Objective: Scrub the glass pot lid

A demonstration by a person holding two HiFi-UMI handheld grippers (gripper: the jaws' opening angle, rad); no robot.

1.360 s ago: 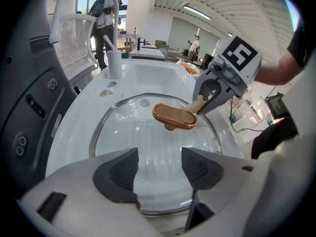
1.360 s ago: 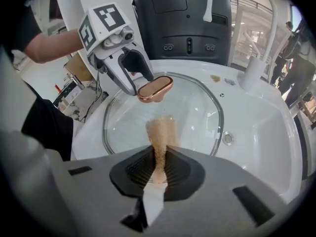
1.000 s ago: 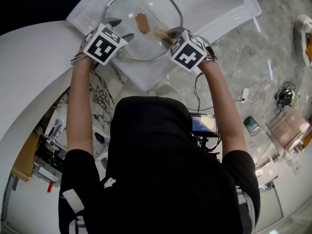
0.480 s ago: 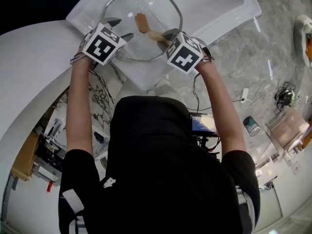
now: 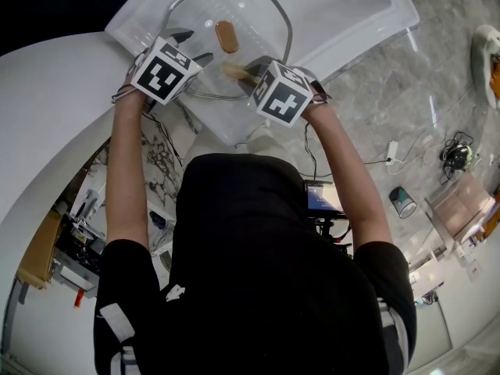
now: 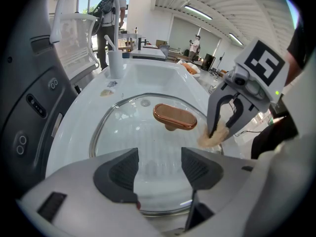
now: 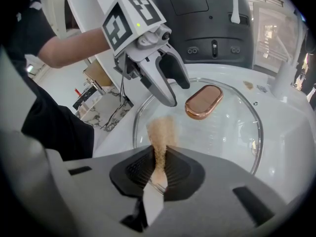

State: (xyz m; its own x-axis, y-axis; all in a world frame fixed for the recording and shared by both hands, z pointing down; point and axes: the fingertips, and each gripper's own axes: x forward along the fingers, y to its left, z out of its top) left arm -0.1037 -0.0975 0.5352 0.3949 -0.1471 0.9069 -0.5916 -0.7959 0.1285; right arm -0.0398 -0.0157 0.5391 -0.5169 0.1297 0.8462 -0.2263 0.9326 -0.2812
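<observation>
Right gripper view: scrubber [image 7: 160, 135] between jaws

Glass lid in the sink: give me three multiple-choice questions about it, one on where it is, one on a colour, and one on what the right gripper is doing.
1. Where does the glass lid lie?
A. On the marble floor
B. In the white sink
C. On a stove

2. What colour is the lid's handle?
A. Copper brown
B. Blue
C. Green

3. What state is the right gripper in?
A. Open and empty
B. Shut on a tan scrub pad
C. Shut on the lid's handle

Answers:
1. B: the head view shows the lid flat inside the sink's basin.
2. A: the oval handle at the lid's middle shines copper brown in both gripper views.
3. B: the right gripper view shows the jaws closed on the pad, whose free end sticks out over the lid.
</observation>
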